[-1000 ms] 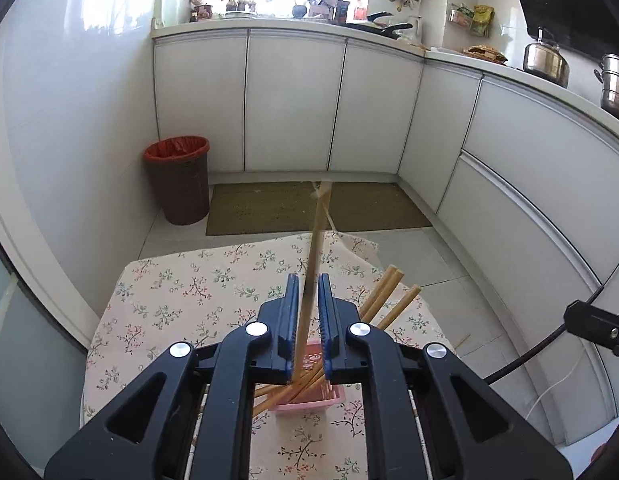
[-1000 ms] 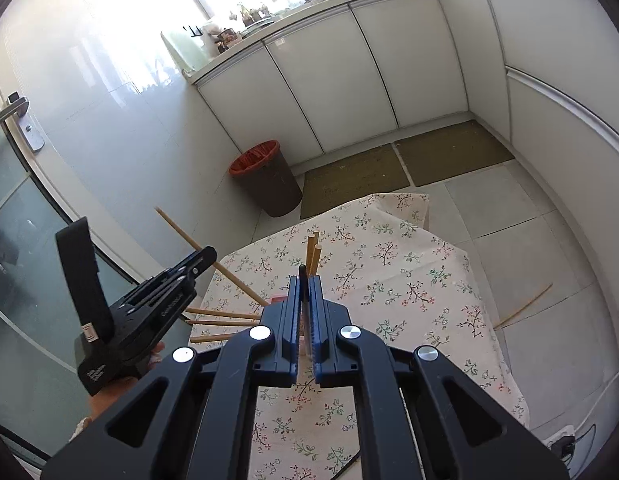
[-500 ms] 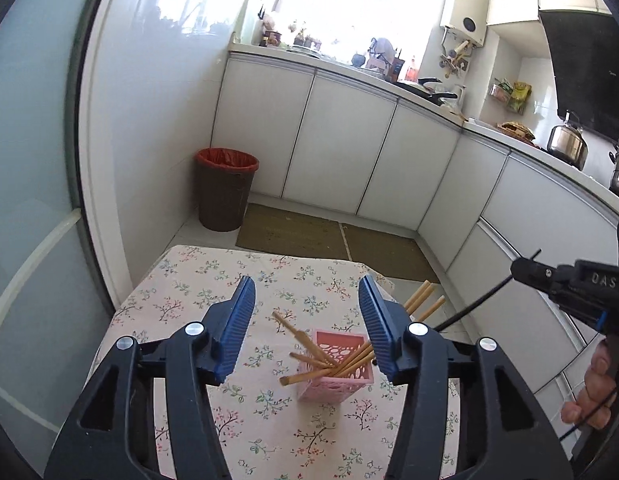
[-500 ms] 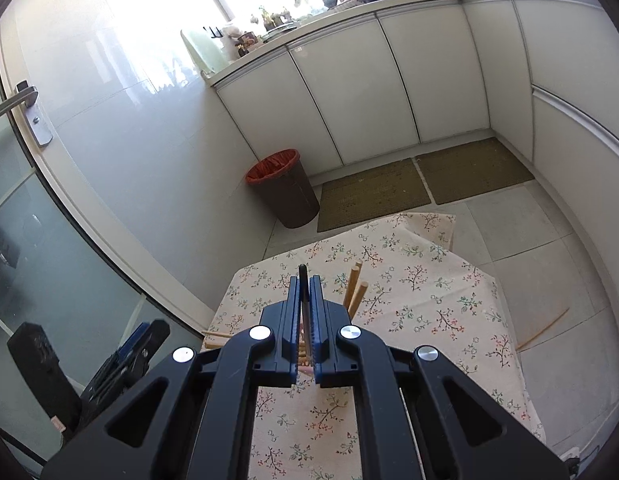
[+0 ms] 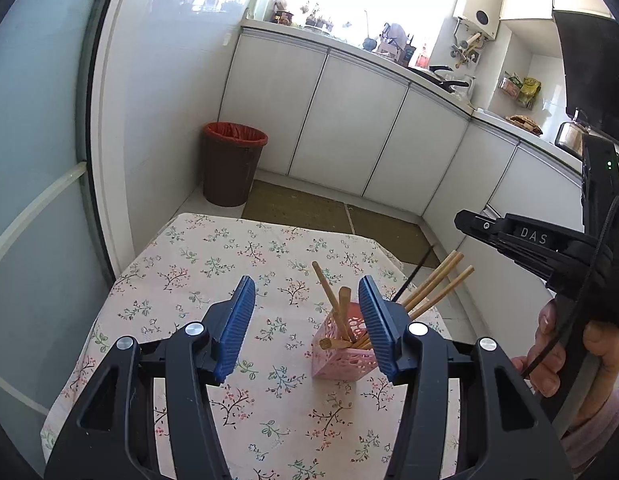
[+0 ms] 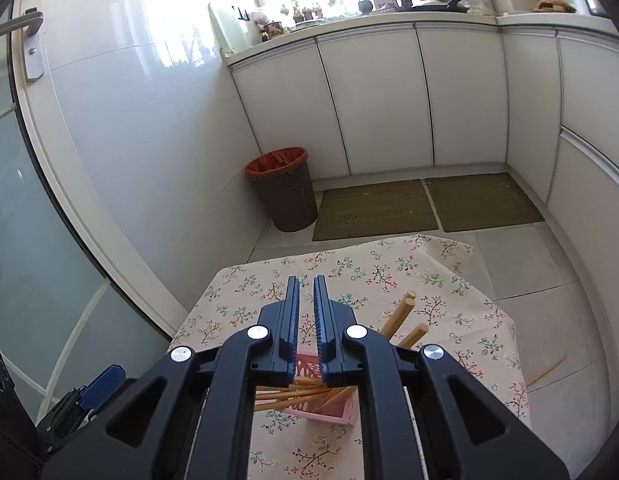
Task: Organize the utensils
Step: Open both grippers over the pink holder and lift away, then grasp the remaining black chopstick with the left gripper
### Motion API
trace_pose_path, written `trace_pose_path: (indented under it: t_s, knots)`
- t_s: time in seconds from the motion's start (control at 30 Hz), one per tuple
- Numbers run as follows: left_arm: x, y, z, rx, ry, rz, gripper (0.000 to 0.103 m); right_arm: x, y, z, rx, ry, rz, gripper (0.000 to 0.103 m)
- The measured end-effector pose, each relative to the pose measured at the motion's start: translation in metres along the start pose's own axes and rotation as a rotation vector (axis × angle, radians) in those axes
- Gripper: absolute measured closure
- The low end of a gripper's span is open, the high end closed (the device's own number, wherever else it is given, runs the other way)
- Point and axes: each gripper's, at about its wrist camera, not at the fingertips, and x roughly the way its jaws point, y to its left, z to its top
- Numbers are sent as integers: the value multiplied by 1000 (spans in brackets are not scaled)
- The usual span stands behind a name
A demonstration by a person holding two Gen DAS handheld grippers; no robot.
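The pink holder [image 5: 341,350] stands on the flowered tablecloth [image 5: 213,264], and the chopsticks [image 5: 433,288] lean out of it at loose angles. Both pairs of tongs hang above it, empty. The left gripper [image 5: 307,326] stands half open with nothing between its pads. The right gripper [image 6: 305,312] shows only a narrow gap, its jaws opening, nothing in them. One chopstick [image 6: 546,368] lies on the floor tiles beside the table. The placing step looks finished; the next move probably calls for fetching that stray stick.
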Motion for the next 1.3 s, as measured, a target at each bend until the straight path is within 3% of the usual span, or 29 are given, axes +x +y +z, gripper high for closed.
trace_pose_path:
  t_s: [0.1, 0.23, 0.4, 0.57, 0.67, 0.77, 0.9, 1.0, 1.1, 1.2, 1.3]
  knots:
    - [0, -5, -2, 22, 25, -32, 52, -8, -1, -8, -23, 16, -19, 88]
    - [2, -21, -7, 72, 57, -46, 52, -29, -9, -26, -32, 28, -37, 65]
    - [8, -36, -19, 104, 125, -40, 52, -54, -23, -52, -30, 59, -70, 58]
    - [9, -55, -34, 157, 162, -39, 32, -72, -43, -80, -51, 81, -125, 29]
    - [12, -68, -45, 198, 203, -45, 24, -83, -63, -96, -17, 86, -164, 21]
    - [27, -80, -61, 246, 309, -61, 18, -96, -92, -115, 70, 89, -205, 16]
    - [57, -93, -97, 306, 493, -56, 18, -111, -133, -152, 182, 130, -251, 16]
    - [76, -104, -126, 368, 580, -35, 18, -117, -154, -178, 234, 159, -265, 16]
    - [87, -118, -151, 429, 657, -67, 18, -118, -166, -206, 272, 193, -273, 16]
    - [95, -132, -171, 471, 725, -115, 25, -113, -172, -228, 301, 241, -279, 16]
    - [106, -141, -188, 509, 782, -124, 38, -112, -173, -233, 297, 236, -291, 16]
